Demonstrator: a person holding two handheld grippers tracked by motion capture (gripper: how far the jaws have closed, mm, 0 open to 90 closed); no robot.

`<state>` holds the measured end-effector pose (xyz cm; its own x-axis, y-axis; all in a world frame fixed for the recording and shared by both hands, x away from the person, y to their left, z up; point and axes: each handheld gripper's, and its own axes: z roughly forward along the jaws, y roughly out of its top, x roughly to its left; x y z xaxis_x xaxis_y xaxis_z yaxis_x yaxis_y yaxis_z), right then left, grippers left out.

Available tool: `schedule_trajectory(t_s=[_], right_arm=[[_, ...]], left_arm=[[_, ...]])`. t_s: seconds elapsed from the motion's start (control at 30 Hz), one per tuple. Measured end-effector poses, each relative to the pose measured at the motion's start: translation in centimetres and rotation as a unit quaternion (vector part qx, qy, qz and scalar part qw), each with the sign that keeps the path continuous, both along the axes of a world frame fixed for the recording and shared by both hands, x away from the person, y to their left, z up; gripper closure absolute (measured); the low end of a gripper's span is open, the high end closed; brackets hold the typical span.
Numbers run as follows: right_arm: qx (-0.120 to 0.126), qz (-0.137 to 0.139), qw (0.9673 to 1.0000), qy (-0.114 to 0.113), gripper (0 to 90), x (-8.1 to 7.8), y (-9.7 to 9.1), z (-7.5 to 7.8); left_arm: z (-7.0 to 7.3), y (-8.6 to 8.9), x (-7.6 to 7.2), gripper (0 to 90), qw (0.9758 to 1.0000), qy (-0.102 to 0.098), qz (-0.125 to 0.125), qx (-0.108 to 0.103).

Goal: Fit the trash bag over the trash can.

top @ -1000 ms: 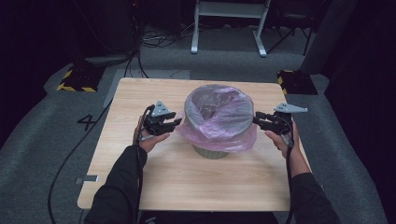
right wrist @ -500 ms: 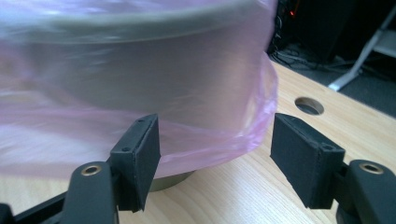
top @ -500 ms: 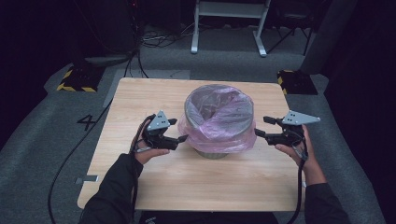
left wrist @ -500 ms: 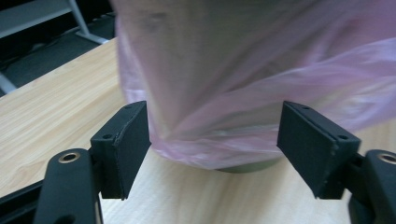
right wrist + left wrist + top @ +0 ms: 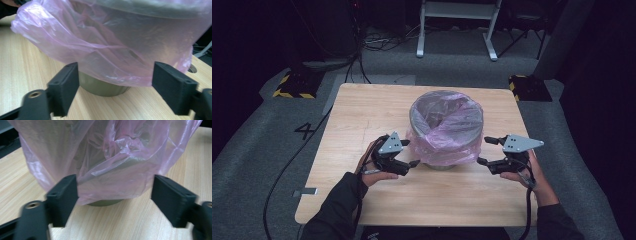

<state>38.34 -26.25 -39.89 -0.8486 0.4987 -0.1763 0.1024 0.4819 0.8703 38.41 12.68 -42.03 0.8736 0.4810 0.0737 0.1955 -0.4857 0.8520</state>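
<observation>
A round grey bin [image 5: 439, 165] lined with a thin pink plastic bag [image 5: 446, 127] stands in the middle of the wooden table [image 5: 362, 115]. The bag's edge is folded down over the rim and hangs loose around the wall. My left gripper [image 5: 410, 152] is held level just left of the bin's base and is open; its jaws have just been opening wide and then closing a little, and they press on nothing. My right gripper [image 5: 483, 150] is held the same way at the bin's right, also open after the same motion. Each gripper view faces the bag's hanging hem [image 5: 112, 165] [image 5: 112, 50] and the bin's foot [image 5: 102, 87].
The table's near half in front of the bin is bare wood. Beyond the far edge are a white metal stand [image 5: 457, 20], floor cables [image 5: 377, 45] and two yellow-and-black striped blocks [image 5: 294, 85] on grey carpet.
Both hands have drawn back from the bag's sides toward the table's near edge. Both pairs of jaws stand wider apart than a second ago.
</observation>
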Motion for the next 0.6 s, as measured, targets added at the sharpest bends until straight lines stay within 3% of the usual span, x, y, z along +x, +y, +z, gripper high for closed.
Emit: schedule_trajectory(t_s=[0.03,0.1,0.2,0.27,0.37,0.43,0.6], right_arm=[[-0.002,0.004,1.0000,0.001,42.9,0.0,0.2,-0.1],[-0.006,0.014,0.9999,-0.002,62.6,0.0,0.5,-0.3],[-0.026,0.010,0.9996,0.000,82.5,0.2,0.8,-0.7],[-0.030,0.001,0.9995,0.004,90.0,0.5,0.8,-1.0],[-0.030,-0.010,0.9993,0.019,90.0,1.1,0.5,-1.6],[-0.030,-0.015,0.9990,0.028,90.0,1.5,0.4,-2.1],[-0.031,-0.027,0.9981,0.046,90.0,2.3,0.1,-3.4]], left_arm=[[0.0,-0.1,0.2,32.7,1.0000,0.001,-0.005,0.001],[-0.2,-0.2,0.4,50.5,1.0000,-0.004,-0.003,0.008],[-0.5,-0.5,0.8,72.1,0.9997,-0.008,-0.002,0.025],[-0.8,-0.6,1.0,82.4,0.9993,-0.016,0.000,0.033],[-1.2,-0.6,1.6,89.1,0.9993,-0.014,0.005,0.035],[-1.6,-0.8,2.0,89.5,0.9989,-0.009,0.007,0.046],[-2.3,-1.1,2.5,89.5,0.9985,-0.001,0.009,0.053]])
